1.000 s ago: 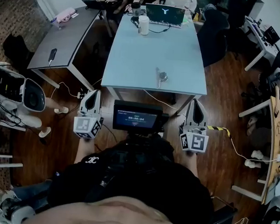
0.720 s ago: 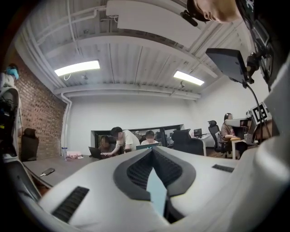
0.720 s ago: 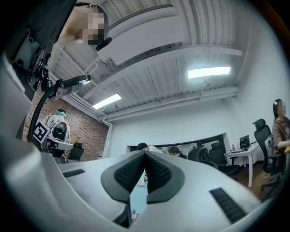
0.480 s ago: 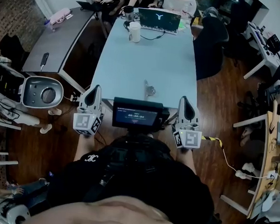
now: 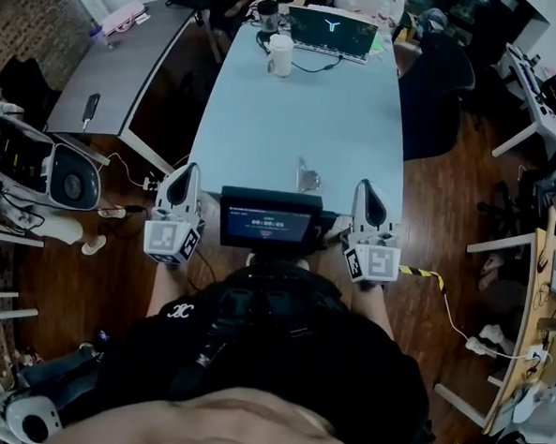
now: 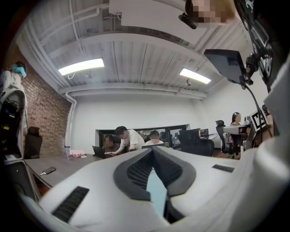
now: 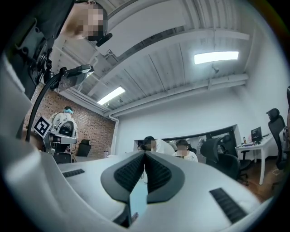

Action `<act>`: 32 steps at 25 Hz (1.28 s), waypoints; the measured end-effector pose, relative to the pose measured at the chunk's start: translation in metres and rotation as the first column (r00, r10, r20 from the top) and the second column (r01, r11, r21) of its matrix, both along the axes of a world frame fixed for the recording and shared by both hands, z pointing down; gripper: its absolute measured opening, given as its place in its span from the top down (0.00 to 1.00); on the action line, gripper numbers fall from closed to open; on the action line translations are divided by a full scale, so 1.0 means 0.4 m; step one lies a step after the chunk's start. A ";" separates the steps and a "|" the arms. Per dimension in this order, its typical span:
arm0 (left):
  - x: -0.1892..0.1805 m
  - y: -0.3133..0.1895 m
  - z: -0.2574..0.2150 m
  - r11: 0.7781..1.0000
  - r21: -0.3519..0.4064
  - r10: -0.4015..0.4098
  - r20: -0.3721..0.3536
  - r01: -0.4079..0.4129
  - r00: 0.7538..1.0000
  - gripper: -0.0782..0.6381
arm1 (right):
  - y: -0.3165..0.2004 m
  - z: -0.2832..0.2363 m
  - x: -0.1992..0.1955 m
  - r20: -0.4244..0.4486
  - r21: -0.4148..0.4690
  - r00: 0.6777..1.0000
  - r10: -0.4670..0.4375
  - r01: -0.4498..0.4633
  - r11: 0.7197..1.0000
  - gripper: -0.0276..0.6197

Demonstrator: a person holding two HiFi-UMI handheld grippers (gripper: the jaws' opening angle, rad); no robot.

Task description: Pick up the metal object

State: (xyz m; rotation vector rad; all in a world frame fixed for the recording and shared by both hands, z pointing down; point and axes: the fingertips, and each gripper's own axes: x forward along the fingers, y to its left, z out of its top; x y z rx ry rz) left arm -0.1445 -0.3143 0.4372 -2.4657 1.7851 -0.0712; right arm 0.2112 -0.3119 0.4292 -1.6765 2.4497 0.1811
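Lying near the desk's (image 5: 266, 112) front edge, between the two grippers: metal object (image 5: 307, 178), small. Judged rigid, light, slick; best taken across its thin stem. Closed together, empty: left tongs (image 5: 188, 171), right tongs (image 5: 366, 187).

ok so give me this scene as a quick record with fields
surface: table, light blue, ahead of the person
target: metal object, lying near the table's near edge, untouched
left: left gripper, shut, empty, by the near edge, left of the object
right: right gripper, shut, empty, by the near edge, right of the object
far end: cup, laptop
pickup: not yet done
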 end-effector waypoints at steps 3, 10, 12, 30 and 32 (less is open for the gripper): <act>-0.038 -0.013 0.005 1.000 -0.008 -0.008 -0.008 0.008 1.000 0.88 | -0.040 0.027 -0.033 0.005 -0.022 1.000 0.005 -0.005 1.000 0.96; -0.115 -0.017 0.011 1.000 -0.022 -0.019 -0.012 0.019 1.000 0.88 | -0.202 0.152 -0.087 0.073 -0.128 0.997 0.024 -0.015 0.992 0.90; -0.122 -0.022 0.008 1.000 -0.022 -0.016 -0.008 0.016 1.000 0.88 | -0.249 0.208 -0.089 0.084 -0.184 0.995 0.050 -0.033 0.982 0.83; -0.128 -0.065 -0.012 1.000 -0.015 0.021 0.040 -0.021 0.999 0.88 | -0.356 0.733 -0.181 -0.111 -0.587 0.993 0.036 -0.095 0.804 0.50; -0.132 -0.072 -0.012 1.000 -0.014 0.021 0.044 -0.021 0.999 0.88 | -0.351 0.774 -0.192 -0.119 -0.620 0.993 0.017 -0.087 0.780 0.50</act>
